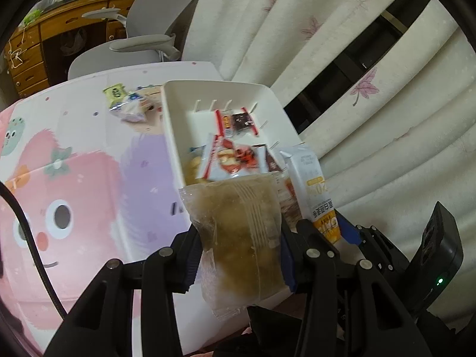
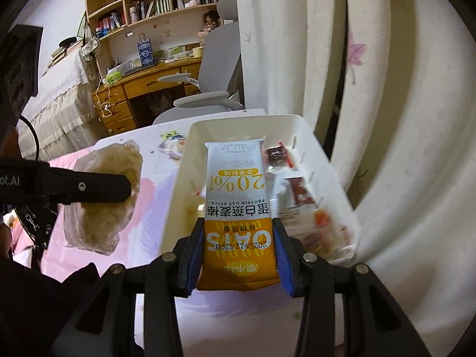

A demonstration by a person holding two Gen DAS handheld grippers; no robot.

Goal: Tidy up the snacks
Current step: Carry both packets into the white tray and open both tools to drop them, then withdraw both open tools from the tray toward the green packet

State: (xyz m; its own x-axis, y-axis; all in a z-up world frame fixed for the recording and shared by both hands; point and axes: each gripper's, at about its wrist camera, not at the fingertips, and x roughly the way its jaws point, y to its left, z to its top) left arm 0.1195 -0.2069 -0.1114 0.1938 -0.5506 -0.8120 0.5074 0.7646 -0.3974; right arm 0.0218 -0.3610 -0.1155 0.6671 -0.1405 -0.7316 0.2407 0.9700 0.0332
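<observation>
Both tongs are loaded. The left tongs (image 1: 239, 255) are clamped on a clear bag of brownish snack (image 1: 238, 232), held just short of the white bin's (image 1: 178, 136) near edge. The right tongs (image 2: 238, 255) are clamped on the white and orange oat stick pack (image 2: 238, 208), which sits over the bin's near end. The bin sits on the far right of the cartoon-print table (image 1: 89, 193) with a few wrapped snacks (image 1: 235, 154) already inside. A couple of loose packets (image 1: 125, 101) lie on the table to the left of the bin.
</observation>
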